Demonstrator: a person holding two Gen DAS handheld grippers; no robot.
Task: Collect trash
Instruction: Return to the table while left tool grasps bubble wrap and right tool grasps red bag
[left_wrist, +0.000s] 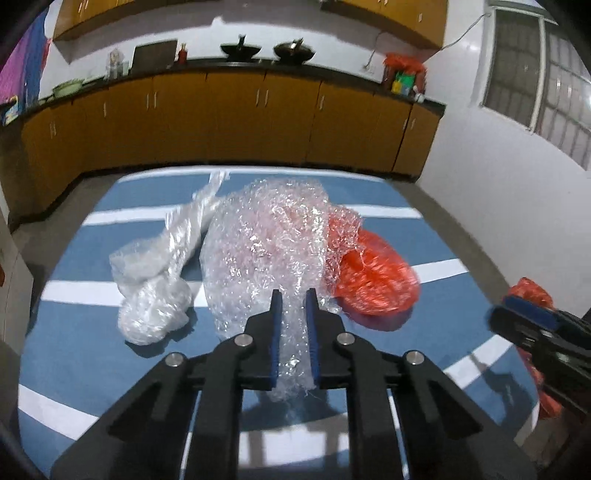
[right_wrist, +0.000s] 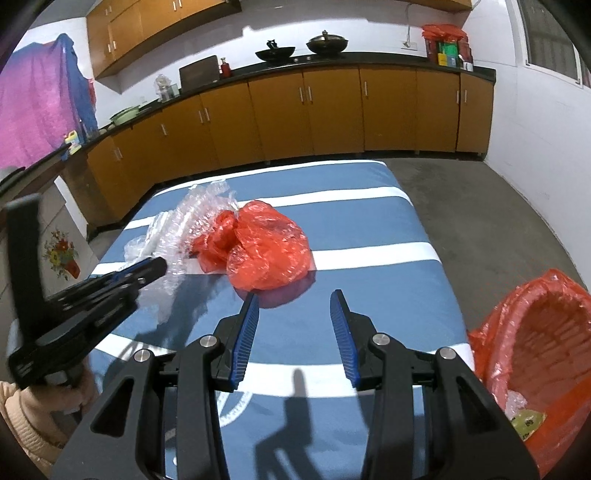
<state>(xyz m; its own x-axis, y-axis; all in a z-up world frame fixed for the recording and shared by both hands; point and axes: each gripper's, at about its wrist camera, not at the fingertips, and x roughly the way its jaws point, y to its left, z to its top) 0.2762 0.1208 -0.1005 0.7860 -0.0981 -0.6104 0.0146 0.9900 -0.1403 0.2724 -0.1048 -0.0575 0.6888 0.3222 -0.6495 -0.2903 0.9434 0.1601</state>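
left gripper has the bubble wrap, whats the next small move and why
Probably lift the left gripper and carry the bubble wrap right toward the red-lined bin. Its jaws look closed on the wrap, the bin stands open at the table's right edge, and the right gripper is open and holds nothing.

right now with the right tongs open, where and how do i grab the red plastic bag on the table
Grip the red plastic bag at its bunched, knotted end on the left, beside the bubble wrap. That end is gathered narrow, while the body is puffy and likely to slip. Bring the right tongs straight forward and slightly left, above the striped table.
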